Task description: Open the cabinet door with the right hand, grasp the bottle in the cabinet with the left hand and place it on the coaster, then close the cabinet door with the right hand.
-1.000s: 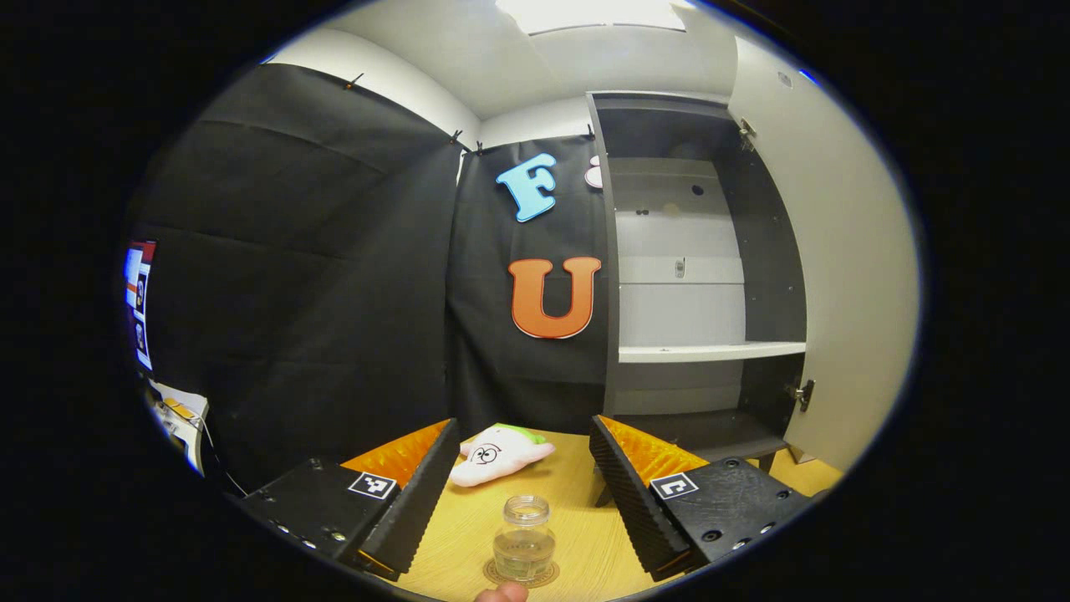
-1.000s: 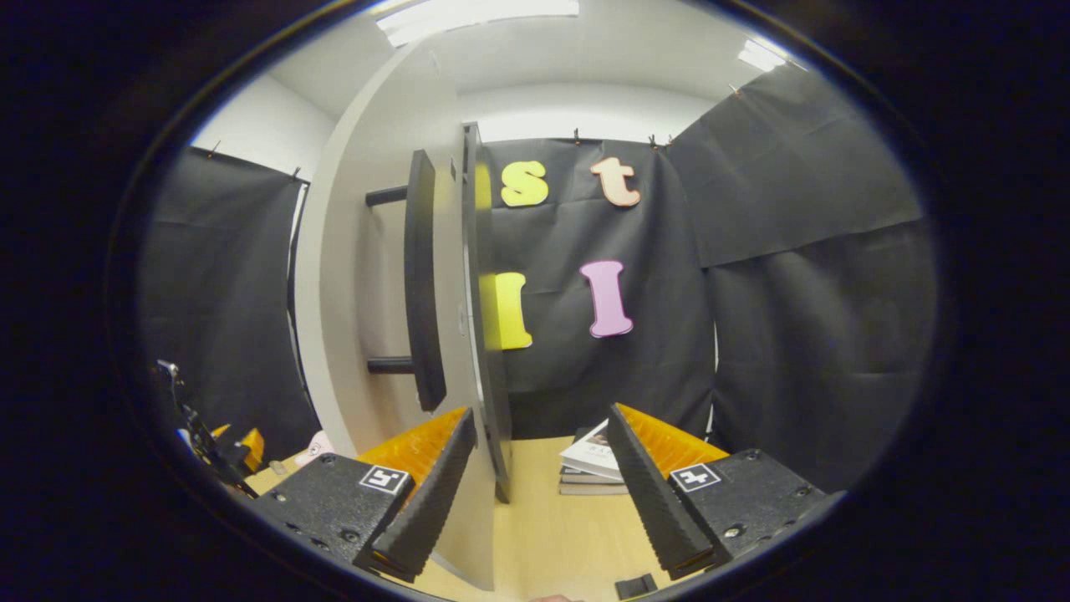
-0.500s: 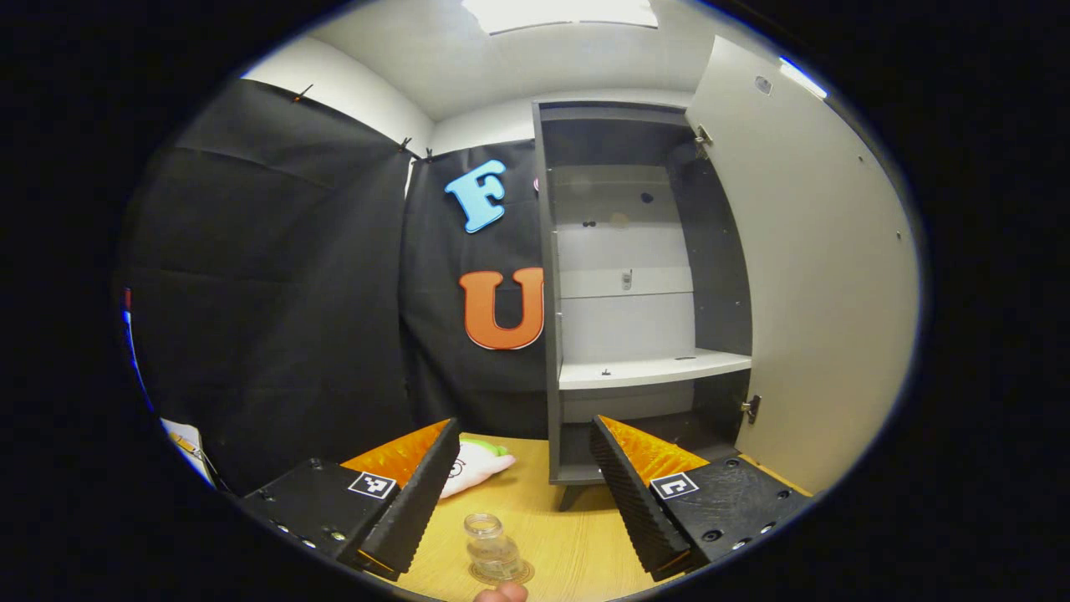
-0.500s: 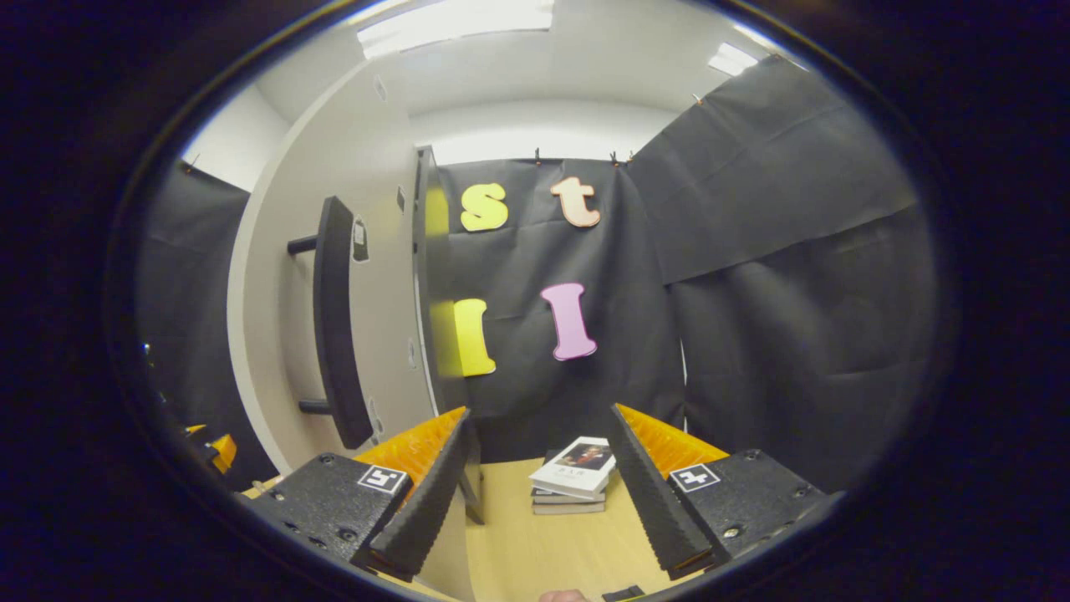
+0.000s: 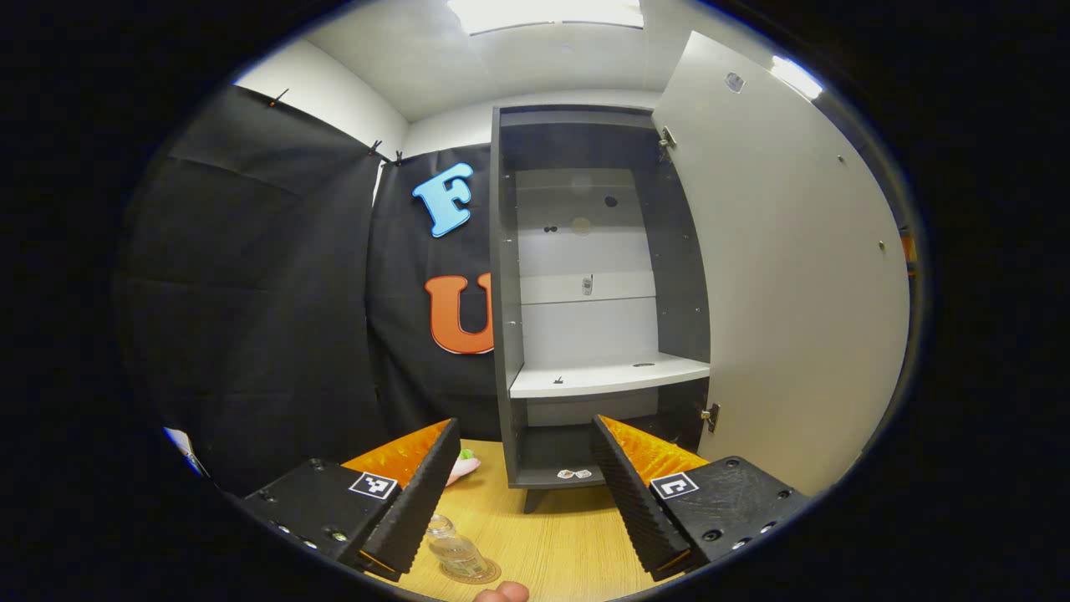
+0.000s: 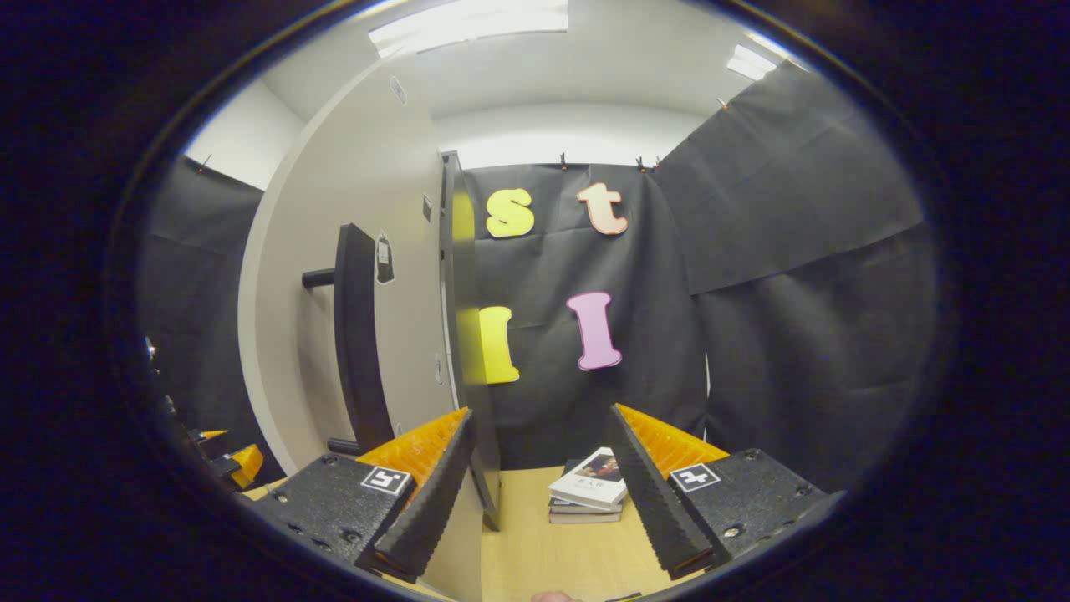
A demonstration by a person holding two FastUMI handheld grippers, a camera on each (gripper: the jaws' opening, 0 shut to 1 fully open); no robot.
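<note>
Left hand-held gripper (image 5: 525, 493): fingers spread, holding nothing, above the bench (image 5: 560, 552).
Bottle (image 5: 454, 549): small clear glass bottle standing upright on the round coaster (image 5: 478, 575), just beside the left finger's inner edge; placing appears done.
Right hand-held gripper (image 6: 542, 485): fingers spread, empty; nearer to the door than the left.
Cabinet door (image 6: 368, 276): open, ahead and to the left of the right hand-held gripper; its left finger lies close along the door's edge.
Door handle (image 6: 358, 334): dark bar, long axis vertical, on the door's outer face.
Cabinet (image 5: 598, 293): shelves bare, beyond the bench.
Coming move: likely pushing the door leftward to close it.
</note>
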